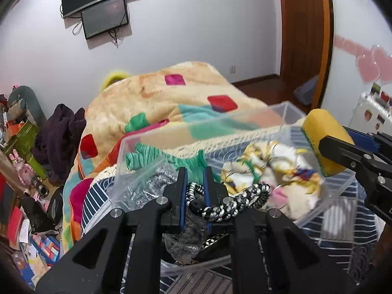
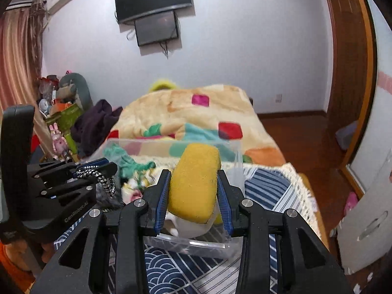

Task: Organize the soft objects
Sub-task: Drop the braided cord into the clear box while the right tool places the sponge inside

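- The left claw [image 1: 195, 186] was pressed together on a black-and-white braided cord [image 1: 235, 202], which looped out to the right of the fingers and hung above the near part of the clear plastic bin [image 1: 289, 112]
- From the right wrist view the same left claw [image 2: 98, 169] showed at the left edge, the braided cord [image 2: 103, 178] drooping from its tips over the bin's left side
- The right claw [image 2: 193, 191] was pinching a yellow sponge [image 2: 194, 183] between its blue pads [image 2: 163, 196] — the sponge stood on end and bulged out above the fingers, a thin green scouring layer visible along one face in the left wrist view
- In the left wrist view the right claw [image 1: 343, 144] entered from the right, holding the sponge [image 1: 323, 142] above the bin's right end
- The clear plastic bin [image 2: 235, 156] sat on a blue-and-white patterned cloth [image 2: 269, 188] on the bed, just in front of a multicoloured patchwork blanket [image 1: 171, 98]
- Inside the bin lay a green knitted item [image 1: 147, 156] at the far left, a grey woolly item [image 1: 156, 178] beside it, and a white floral cloth [image 1: 276, 169] with yellow print toward the right
- Two dark screens [image 2: 156, 12] hung on the far wall — one below the other; clutter and a dark garment [image 1: 61, 137] lay left of the bed
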The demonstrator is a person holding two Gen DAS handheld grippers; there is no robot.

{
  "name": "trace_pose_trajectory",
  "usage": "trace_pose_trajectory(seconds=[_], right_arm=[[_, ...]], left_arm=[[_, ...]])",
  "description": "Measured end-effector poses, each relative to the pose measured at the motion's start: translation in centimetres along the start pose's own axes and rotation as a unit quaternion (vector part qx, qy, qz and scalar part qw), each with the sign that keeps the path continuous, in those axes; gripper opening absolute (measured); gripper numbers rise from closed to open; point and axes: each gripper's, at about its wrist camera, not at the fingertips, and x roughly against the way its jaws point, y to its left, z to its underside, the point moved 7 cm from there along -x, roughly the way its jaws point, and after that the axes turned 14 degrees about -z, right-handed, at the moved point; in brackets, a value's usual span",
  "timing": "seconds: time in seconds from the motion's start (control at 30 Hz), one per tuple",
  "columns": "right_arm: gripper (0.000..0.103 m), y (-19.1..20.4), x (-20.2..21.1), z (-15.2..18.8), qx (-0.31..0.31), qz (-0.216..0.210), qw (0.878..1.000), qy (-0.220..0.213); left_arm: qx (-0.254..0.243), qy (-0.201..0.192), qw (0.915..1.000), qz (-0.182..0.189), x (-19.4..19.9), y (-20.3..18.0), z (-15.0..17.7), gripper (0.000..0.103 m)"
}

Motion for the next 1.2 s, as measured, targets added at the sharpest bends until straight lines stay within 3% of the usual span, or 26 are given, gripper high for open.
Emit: trace_pose_trajectory(seconds=[0.2, 0.27, 0.4, 0.43, 0.67, 0.8, 1.0, 1.2], right_arm=[[0.034, -0.8, -0.4, 1.6, -0.007, 0.002, 1.000, 0.027], [0.035, -0.8, -0.2, 1.9, -0.008, 0.000, 1.000, 0.030], [0.037, -0.8, 0.1, 2.5, -0.007, -0.005, 0.999, 0.042], [0.040, -0.7, 0.1, 2.6, -0.006, -0.004, 0.999, 0.044], [0.061, -0.1, 1.2, 2.5, 0.004, -0.005, 0.999, 0.038], [0.062, 0.4, 1.8, 2.3, 0.000, -0.016, 0.999, 0.030], [0.062, 3.1, 2.3, 1.0, 0.017, -0.072, 0.997, 0.013], [0.061, 5.5, -0.6, 1.0, 0.065, -0.080, 0.993, 0.048]], left_arm=[[-0.015, -0.001, 0.9999, -0.006, 0.0, 0.1, 1.2, 0.018], [-0.018, -0.003, 0.9998, -0.002, 0.5, 0.3, 1.6, 0.027], [-0.014, -0.012, 0.9998, 0.001, 1.6, 0.9, 2.1, 0.054], [-0.015, -0.014, 0.9998, 0.003, 1.8, 0.9, 2.2, 0.056], [-0.005, -0.019, 0.9997, 0.015, 3.4, 2.1, 2.9, 0.062], [0.005, -0.007, 0.9997, 0.024, 3.1, 2.5, 2.8, 0.062], [0.001, 0.000, 0.9995, 0.031, 2.3, 1.9, 2.3, 0.062], [-0.009, -0.003, 0.9993, 0.036, 2.2, 1.9, 2.1, 0.062]])
